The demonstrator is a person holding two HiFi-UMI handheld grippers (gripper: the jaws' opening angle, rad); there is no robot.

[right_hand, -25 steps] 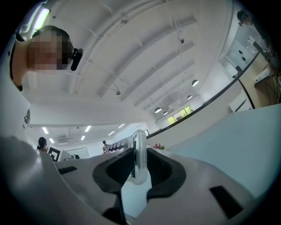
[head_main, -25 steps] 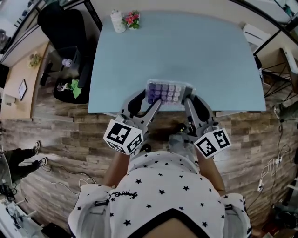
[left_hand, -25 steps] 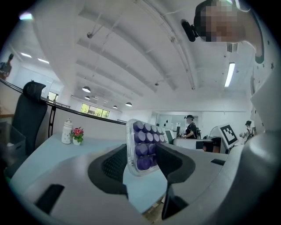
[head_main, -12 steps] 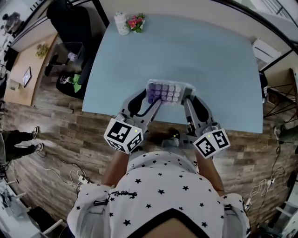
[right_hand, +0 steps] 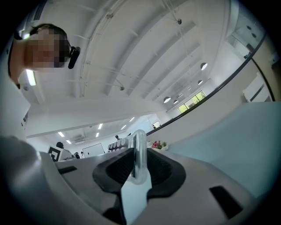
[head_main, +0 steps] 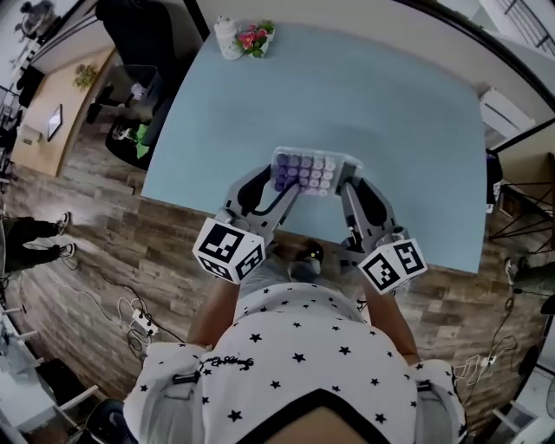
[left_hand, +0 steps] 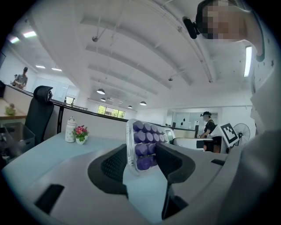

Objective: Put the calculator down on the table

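- Over the near middle of the counter (head_main: pixel 390 113): one calculator (head_main: pixel 315 172), a clear case with rows of round purple and white keys. Whether it touches the counter top cannot be told.
- Orientation: its long axis runs along the counter's near edge, from one hand-held gripper across to the other. In the head view the key face shows from above. In the left gripper view it stands on edge with the keys turned to that view's left. In the right gripper view only a thin clear rim shows, upright.
- Writing: the key legends are too small to read, and no brand can be made out on the case.
- Left hand-held gripper (head_main: pixel 282 183): it reaches in over the counter's near edge, its pads clamped on the calculator's purple-keyed end.
- Right hand-held gripper (head_main: pixel 354 184): it reaches in the same way, its pads pressed on either face of the calculator's other end.
- Marker cubes (head_main: pixel 228 251) and (head_main: pixel 393 265): one on each hand-held gripper, off the counter's near edge, printed with black-and-white square codes, no letters.
- At the counter's far left corner: a white jar (head_main: pixel 225 39), with a small pot of pink flowers (head_main: pixel 257 36) just beside it.
- Beyond the counter's left side: a black office chair (head_main: pixel 139 22) on the wood-plank floor (head_main: pixel 130 251).
- At the counter's near edge: a person in a white shirt (head_main: pixel 303 355) printed with black stars.
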